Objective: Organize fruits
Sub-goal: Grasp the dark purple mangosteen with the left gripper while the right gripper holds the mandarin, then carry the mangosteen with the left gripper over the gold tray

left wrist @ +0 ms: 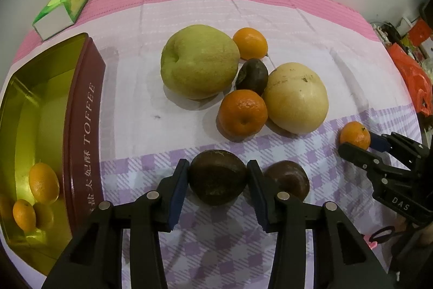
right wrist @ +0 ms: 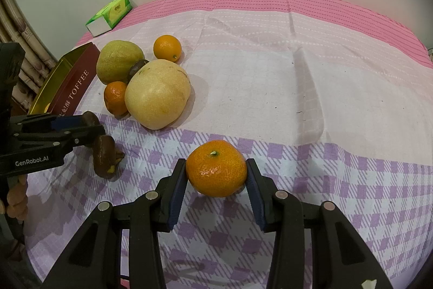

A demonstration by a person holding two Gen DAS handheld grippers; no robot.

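**Both tongs closed on fruit**

My left gripper had its pads pressed on either side of a dark brown fruit resting on the checked cloth, a second brown fruit just beside it. My right gripper was clamped on a mandarin, also down on the cloth. Behind lay a green pomelo, a pale yellow one and two more mandarins. The toffee tin at my left held two oranges.
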